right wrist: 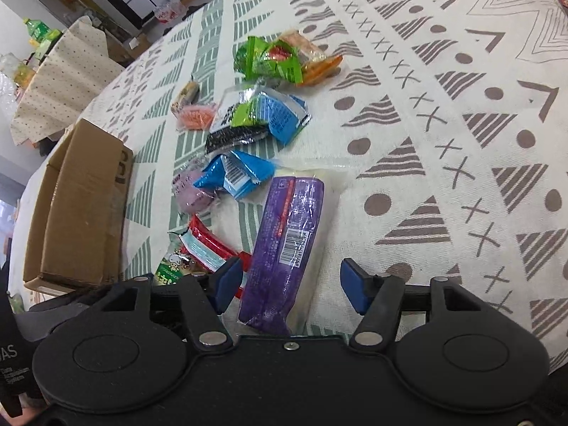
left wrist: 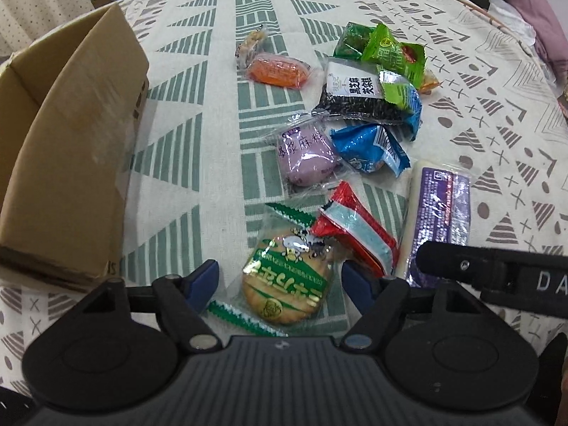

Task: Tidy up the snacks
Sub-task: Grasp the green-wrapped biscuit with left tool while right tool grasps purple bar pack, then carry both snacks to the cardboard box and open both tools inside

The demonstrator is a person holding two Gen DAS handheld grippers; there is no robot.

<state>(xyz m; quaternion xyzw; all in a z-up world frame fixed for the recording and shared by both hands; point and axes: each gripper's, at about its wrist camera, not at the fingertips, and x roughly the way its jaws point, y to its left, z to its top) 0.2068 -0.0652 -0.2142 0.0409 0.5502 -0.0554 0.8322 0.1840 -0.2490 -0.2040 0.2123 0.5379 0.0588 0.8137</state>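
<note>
My left tool straddles the round cracker packet unclenched; my right tool brackets the purple bar, its length running toward twelve o'clock, unpinched.

The round cracker pack lies between the left gripper fingers; the cardboard box stands to its left; the long wrapped bar lies between the right gripper fingers; other snack packets are heaped ahead on the tablecloth.
</note>
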